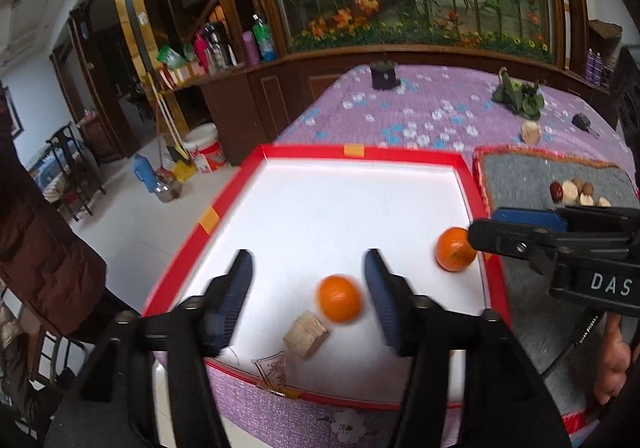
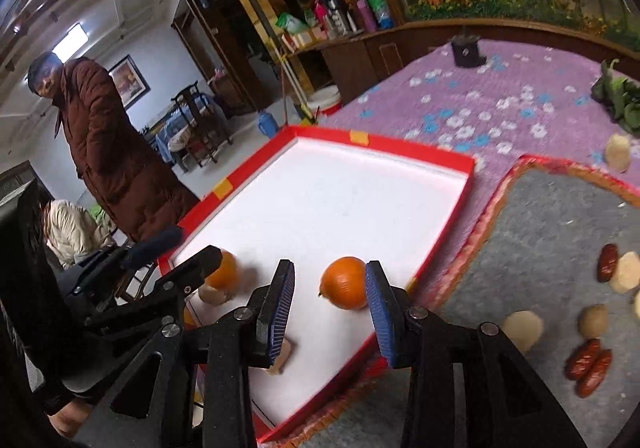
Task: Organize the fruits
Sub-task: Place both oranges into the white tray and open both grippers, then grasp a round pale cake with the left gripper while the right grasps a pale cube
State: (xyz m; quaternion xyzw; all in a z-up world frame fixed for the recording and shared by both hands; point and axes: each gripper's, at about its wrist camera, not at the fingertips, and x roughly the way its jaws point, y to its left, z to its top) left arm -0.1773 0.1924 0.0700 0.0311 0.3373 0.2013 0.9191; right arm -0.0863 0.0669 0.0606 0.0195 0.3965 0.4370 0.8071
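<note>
A red-rimmed white tray (image 1: 460,162) (image 2: 468,164) lies on the purple cloth. Two oranges sit in it. One orange (image 1: 339,298) (image 2: 223,270), blurred, lies between my left gripper's (image 1: 308,268) open fingers, beside a tan block (image 1: 306,333). The other orange (image 1: 455,249) (image 2: 345,282) lies near the tray's right rim, between my right gripper's (image 2: 330,282) open fingers and close to the right finger. The right gripper also shows in the left wrist view (image 1: 486,234), the left gripper in the right wrist view (image 2: 208,254).
A grey mat (image 2: 560,208) right of the tray holds red dates (image 2: 590,366) and pale nuts (image 2: 626,272). Green vegetables (image 1: 518,96) and a dark box (image 1: 384,74) stand farther back. A person in a brown coat (image 2: 108,144) stands left of the table.
</note>
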